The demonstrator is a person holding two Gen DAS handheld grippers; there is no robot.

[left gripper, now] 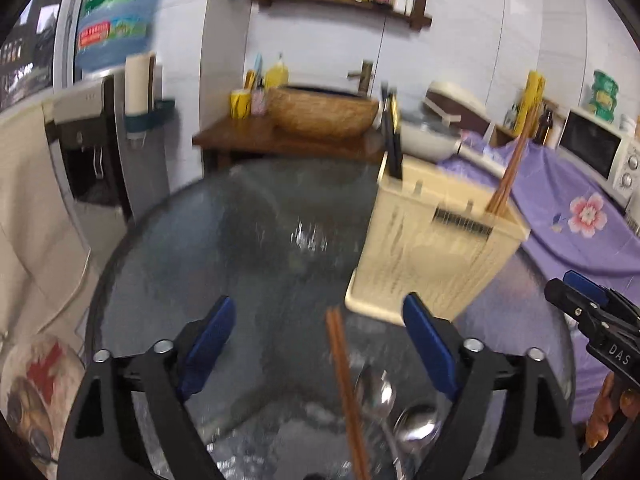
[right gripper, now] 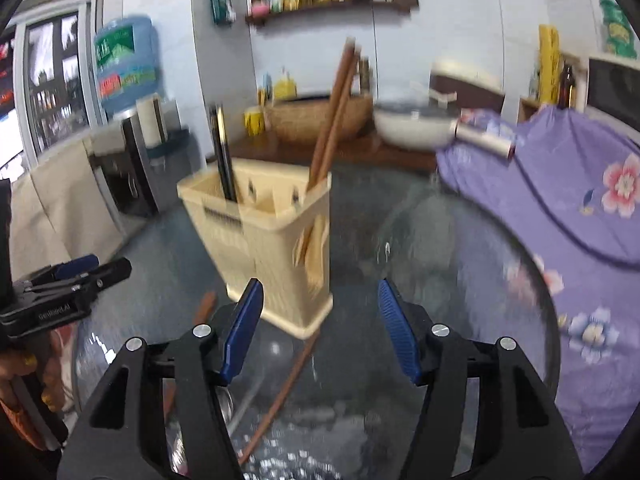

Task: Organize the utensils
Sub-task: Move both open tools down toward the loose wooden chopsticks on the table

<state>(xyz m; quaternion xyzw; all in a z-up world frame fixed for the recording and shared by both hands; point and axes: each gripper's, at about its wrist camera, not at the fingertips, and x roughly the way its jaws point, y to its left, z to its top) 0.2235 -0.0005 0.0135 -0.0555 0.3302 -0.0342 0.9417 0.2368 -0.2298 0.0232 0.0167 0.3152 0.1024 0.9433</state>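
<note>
Left wrist view alone shows spoons [left gripper: 394, 412], left tool [left gripper: 320, 348] agape, empty, right tool [right gripper: 320, 328] likewise

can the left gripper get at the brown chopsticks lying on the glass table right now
Probably yes. The left gripper is open and empty, and the chopsticks lie between its fingers on the glass table with nothing over them; the two spoons sit close beside.

Home kitchen: microwave [left gripper: 600, 152]; rice cooker [left gripper: 452, 100]; condiment shelf [left gripper: 340, 0].
</note>
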